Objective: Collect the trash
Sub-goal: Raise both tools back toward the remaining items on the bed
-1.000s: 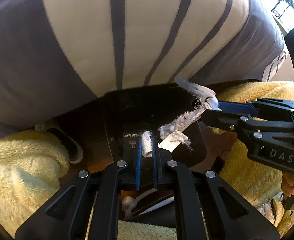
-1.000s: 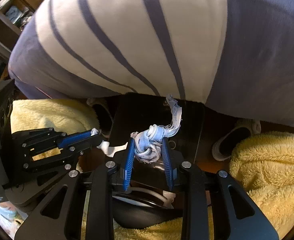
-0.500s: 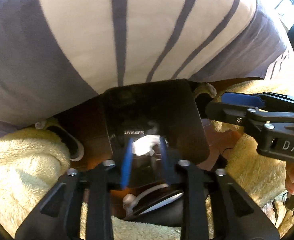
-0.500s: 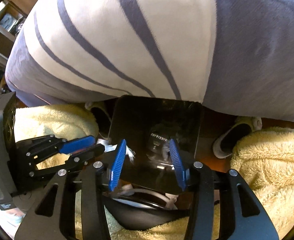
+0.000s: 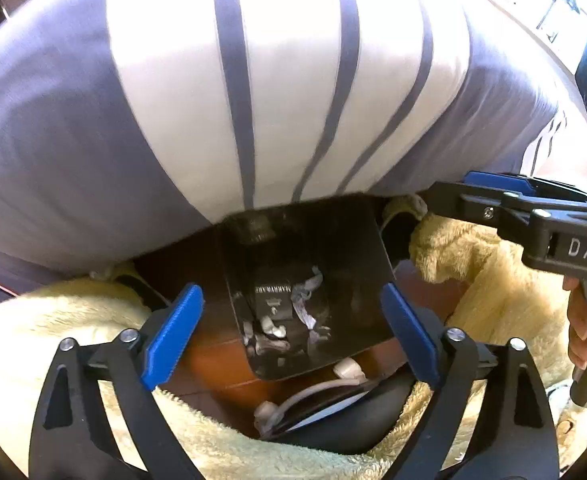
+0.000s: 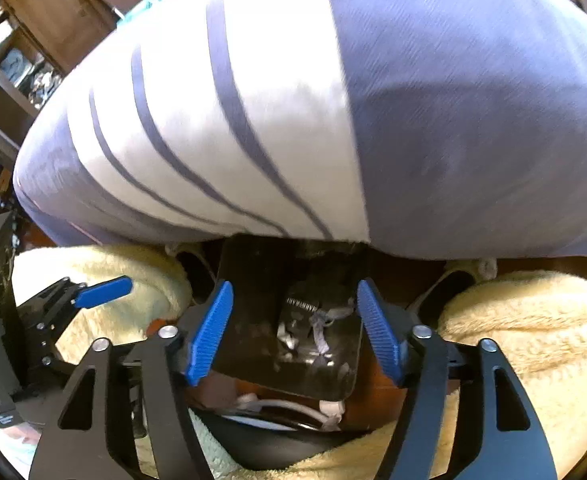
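A black bin (image 5: 333, 236) stands on the floor between a person's legs. Frayed white and grey cloth scraps (image 5: 293, 320) lie at its bottom. My left gripper (image 5: 291, 332) hangs above the bin, its jaws opening wide, with nothing between the blue pads. In the right wrist view the same bin (image 6: 253, 280) holds the scraps (image 6: 319, 326). My right gripper (image 6: 295, 332) is above it, jaws opening and holding nothing. Each gripper shows in the other's view: the right gripper (image 5: 493, 192) at the right edge, the left gripper (image 6: 101, 290) at the left edge.
A person's grey and white striped shirt (image 5: 273, 100) fills the upper half of both views. Fluffy yellow fabric (image 5: 493, 288) flanks the bin on both sides. A slipper (image 6: 449, 284) sits on the wooden floor. A white cable (image 5: 313, 394) on a dark object lies just below the bin.
Both grippers were shut on frayed cloth scraps a second ago. They opened, the scraps dropped into the bin, and both grippers rose away from it.
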The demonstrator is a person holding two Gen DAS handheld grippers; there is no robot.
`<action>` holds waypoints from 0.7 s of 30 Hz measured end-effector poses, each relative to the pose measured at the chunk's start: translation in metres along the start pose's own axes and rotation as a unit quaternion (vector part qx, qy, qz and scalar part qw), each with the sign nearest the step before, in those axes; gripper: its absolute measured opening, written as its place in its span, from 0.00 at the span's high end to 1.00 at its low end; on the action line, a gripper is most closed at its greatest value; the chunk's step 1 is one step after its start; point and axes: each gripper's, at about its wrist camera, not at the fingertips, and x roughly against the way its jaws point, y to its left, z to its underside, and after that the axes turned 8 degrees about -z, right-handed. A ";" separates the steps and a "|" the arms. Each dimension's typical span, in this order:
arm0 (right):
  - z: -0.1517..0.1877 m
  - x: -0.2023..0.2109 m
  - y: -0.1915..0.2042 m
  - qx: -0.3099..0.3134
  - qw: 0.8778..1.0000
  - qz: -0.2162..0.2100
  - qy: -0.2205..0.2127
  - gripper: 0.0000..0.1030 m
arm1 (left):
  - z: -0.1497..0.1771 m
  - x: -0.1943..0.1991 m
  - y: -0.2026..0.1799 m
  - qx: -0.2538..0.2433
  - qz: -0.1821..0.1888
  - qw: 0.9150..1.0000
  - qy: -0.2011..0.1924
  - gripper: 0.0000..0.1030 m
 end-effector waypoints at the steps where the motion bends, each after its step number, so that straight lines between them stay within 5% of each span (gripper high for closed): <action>1: -0.002 0.007 0.000 0.001 1.000 0.003 -0.009 0.31 | -0.002 0.005 0.001 0.001 -0.002 1.000 -0.006 0.12; 10: -0.020 0.062 0.010 0.027 0.995 0.039 -0.090 0.11 | -0.019 0.062 0.014 0.012 -0.039 0.996 -0.084 0.09; 21: -0.066 0.090 0.027 0.059 0.987 0.055 -0.142 0.11 | -0.055 0.097 0.050 0.041 -0.078 0.987 -0.135 0.09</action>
